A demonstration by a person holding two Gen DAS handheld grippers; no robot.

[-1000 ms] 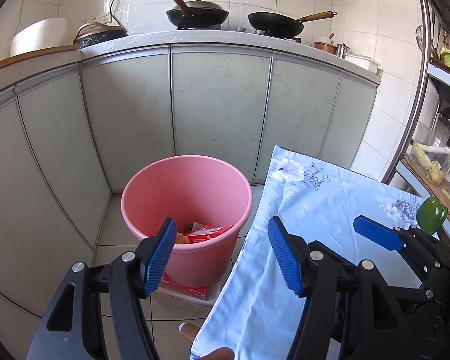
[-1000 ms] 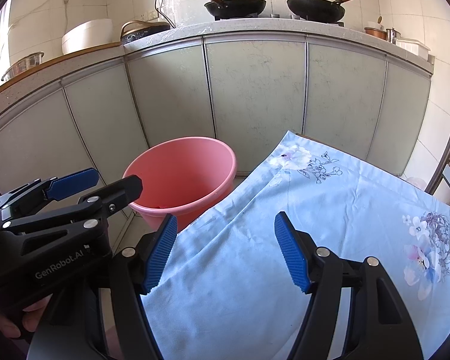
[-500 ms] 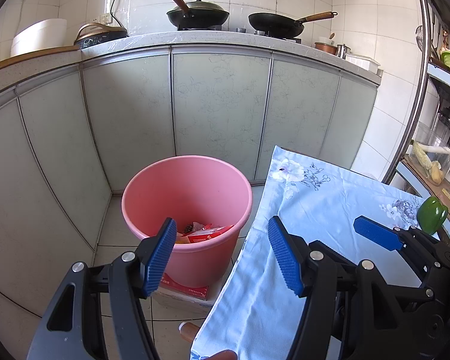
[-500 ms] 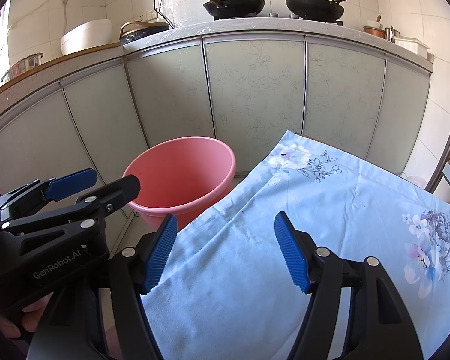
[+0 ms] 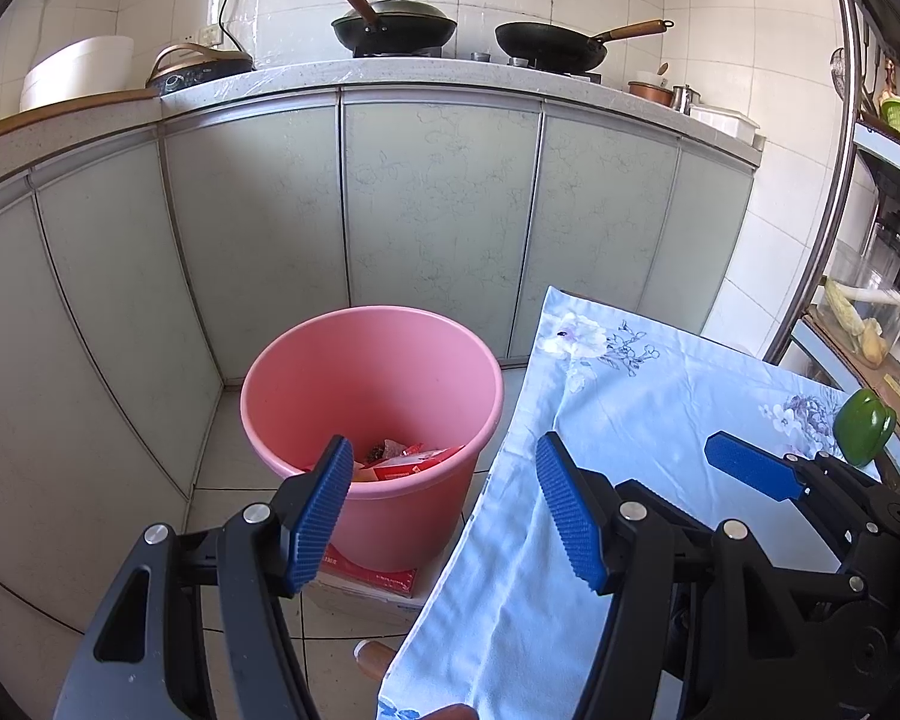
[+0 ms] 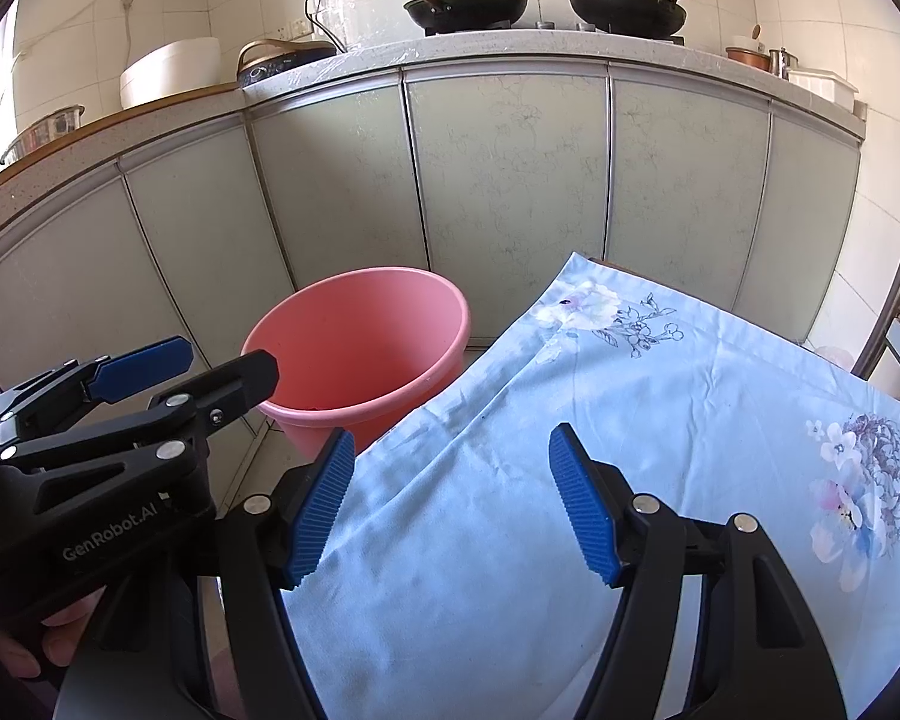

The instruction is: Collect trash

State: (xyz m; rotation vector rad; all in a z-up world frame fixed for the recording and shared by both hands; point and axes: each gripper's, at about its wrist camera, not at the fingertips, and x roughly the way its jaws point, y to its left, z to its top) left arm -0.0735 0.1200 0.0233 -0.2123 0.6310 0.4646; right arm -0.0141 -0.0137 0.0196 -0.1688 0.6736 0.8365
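1. Two grippers hang side by side above the near end of the table, both pointing down and forward toward the cabinets.
2. Left gripper (image 5: 444,504): jaws spread wide, nothing between the blue pads. Through the gap you see the bucket's near wall and the cloth's left edge.
3. Right gripper (image 6: 450,504): also wide apart and empty, with only bare blue cloth (image 6: 570,450) showing between its fingers.
4. Pink bucket (image 5: 306,372) stands on the floor tiles by the cabinets, just left of the table, ahead of and below the left gripper.
5. Trash (image 5: 411,461) lies at the bucket's bottom: red and white wrappers with something dark among them, showing just past the left gripper's left pad. No pad touches it.
6. From the right wrist view the bucket (image 6: 390,300) sits ahead and to the left, its contents hidden by the near wall.
7. Green pepper (image 5: 864,426) rests on the cloth at the far right, beyond the right gripper, well apart from the bucket.
8. Up top, two pans (image 5: 549,47) sit on the counter.
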